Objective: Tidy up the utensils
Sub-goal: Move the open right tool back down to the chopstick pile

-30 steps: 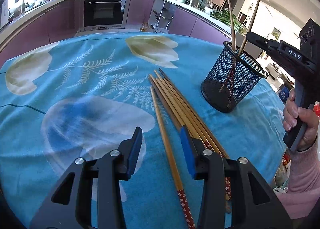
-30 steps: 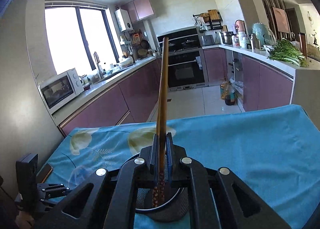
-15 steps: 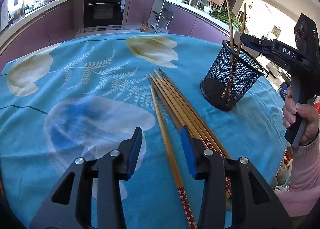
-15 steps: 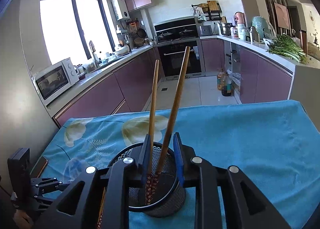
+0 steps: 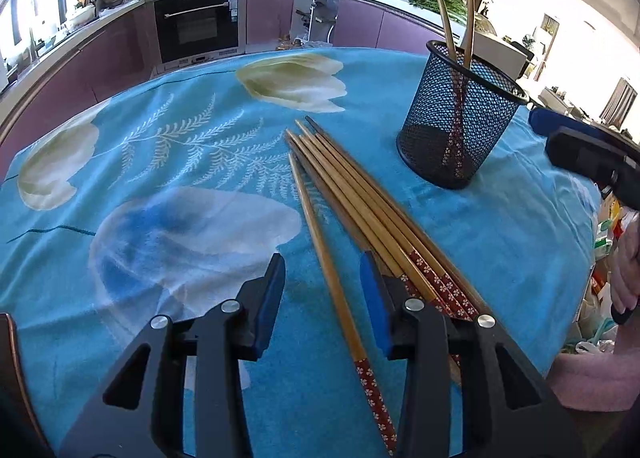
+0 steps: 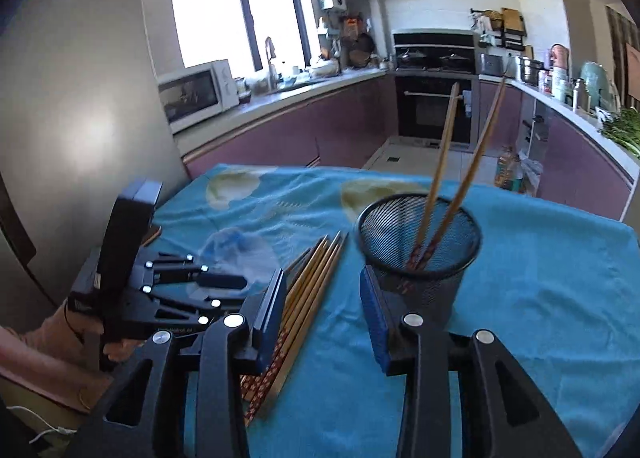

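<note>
A black mesh cup [image 5: 460, 125] stands on the blue floral tablecloth [image 5: 160, 161] and holds two chopsticks [image 5: 460, 17] leaning upright. Several wooden chopsticks with red patterned ends [image 5: 368, 217] lie in a bundle on the cloth; one chopstick [image 5: 328, 266] lies apart to their left. My left gripper [image 5: 322, 278] is open, its jaws either side of that single chopstick. My right gripper [image 6: 322, 294] is open and empty, low over the cloth between the bundle [image 6: 308, 290] and the cup [image 6: 420, 246]. The left gripper [image 6: 160, 286] also shows in the right wrist view.
The table's right edge [image 5: 576, 258] drops off beyond the cup. Kitchen counters, an oven [image 5: 200, 21] and a microwave [image 6: 192, 93] stand behind the table. A dark object [image 5: 8, 338] lies at the cloth's left edge.
My right gripper let go of the chopstick into the mesh cup, opened, and drew back and down toward the cloth. The left gripper stayed open over the single chopstick.
</note>
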The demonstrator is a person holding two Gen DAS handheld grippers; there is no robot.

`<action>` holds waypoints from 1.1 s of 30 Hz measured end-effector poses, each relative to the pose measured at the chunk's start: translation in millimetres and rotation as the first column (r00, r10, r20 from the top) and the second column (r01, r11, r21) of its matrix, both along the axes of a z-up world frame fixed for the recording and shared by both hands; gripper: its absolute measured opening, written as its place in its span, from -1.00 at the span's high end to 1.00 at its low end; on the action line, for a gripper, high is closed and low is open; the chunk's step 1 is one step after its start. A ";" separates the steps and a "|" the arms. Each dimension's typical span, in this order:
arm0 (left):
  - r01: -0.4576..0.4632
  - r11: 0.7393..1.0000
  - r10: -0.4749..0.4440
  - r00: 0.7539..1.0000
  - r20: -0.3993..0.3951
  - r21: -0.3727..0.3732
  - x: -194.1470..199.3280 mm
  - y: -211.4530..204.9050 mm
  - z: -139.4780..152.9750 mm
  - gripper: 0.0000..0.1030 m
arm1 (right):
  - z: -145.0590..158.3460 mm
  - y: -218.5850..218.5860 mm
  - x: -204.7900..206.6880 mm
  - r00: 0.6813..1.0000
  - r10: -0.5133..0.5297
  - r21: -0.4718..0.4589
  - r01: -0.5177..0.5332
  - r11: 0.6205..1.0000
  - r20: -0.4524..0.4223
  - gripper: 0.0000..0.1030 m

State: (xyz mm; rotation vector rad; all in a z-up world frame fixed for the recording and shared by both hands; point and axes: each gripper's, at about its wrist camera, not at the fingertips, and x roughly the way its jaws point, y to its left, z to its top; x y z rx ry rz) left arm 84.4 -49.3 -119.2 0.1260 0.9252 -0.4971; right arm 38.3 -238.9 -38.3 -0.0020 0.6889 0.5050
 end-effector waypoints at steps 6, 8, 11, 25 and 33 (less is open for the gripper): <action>-0.032 0.999 0.032 0.999 -0.018 0.014 2.8 0.2 -1.8 0.37 | -43.5 25.7 26.3 0.990 -0.009 -0.023 0.005 1.000 -0.139 0.49; -0.040 0.999 0.041 0.999 -0.016 0.022 2.9 0.9 -2.0 0.45 | -51.1 24.7 32.7 0.986 -0.017 -0.016 0.014 1.000 -0.167 0.54; -0.053 0.998 0.054 0.998 -0.014 0.020 3.5 2.3 -2.2 0.56 | -56.7 21.6 37.4 0.981 -0.032 -0.016 0.030 0.999 -0.190 0.57; -0.067 0.998 0.067 0.998 -0.013 0.015 3.4 3.4 -2.0 0.59 | -47.8 40.5 31.0 0.989 0.028 -0.046 -0.036 0.998 -0.148 0.58; -0.065 0.998 0.065 0.998 -0.015 0.011 3.5 6.2 -2.5 0.59 | -47.5 41.7 31.3 0.987 0.004 -0.054 -0.012 0.998 -0.158 0.58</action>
